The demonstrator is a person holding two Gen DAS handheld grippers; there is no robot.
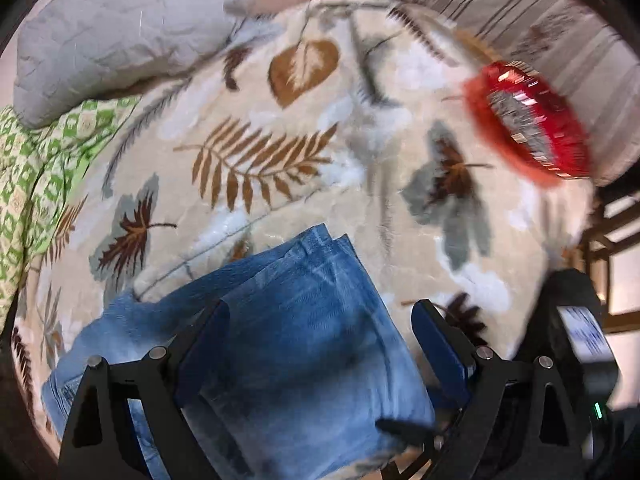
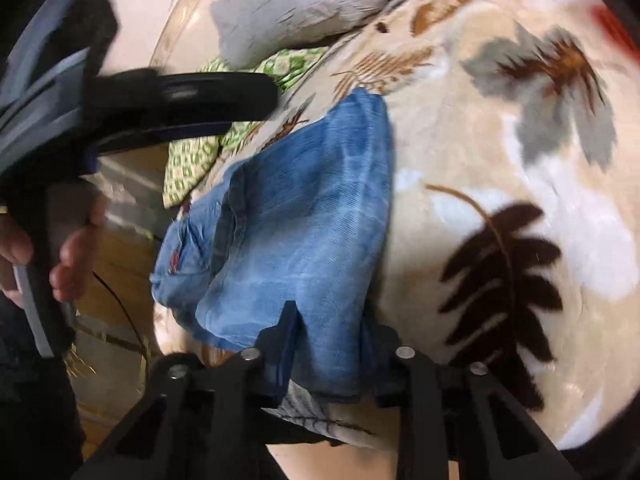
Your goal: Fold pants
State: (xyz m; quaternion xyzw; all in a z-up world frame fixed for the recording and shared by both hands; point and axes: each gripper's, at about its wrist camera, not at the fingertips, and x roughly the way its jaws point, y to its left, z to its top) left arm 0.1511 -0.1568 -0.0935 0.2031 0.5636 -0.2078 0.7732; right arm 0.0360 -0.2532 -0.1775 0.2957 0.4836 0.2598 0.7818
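one folded pants, two grippers: right pinching, left spread.

I am in a bedroom at home, working over a bed spread with a plush cream blanket printed with brown and grey leaves. A grey quilted pillow lies at its far side beside a green-and-white patterned cloth. A striped cover runs along another edge, and a wooden floor shows beyond the mattress.
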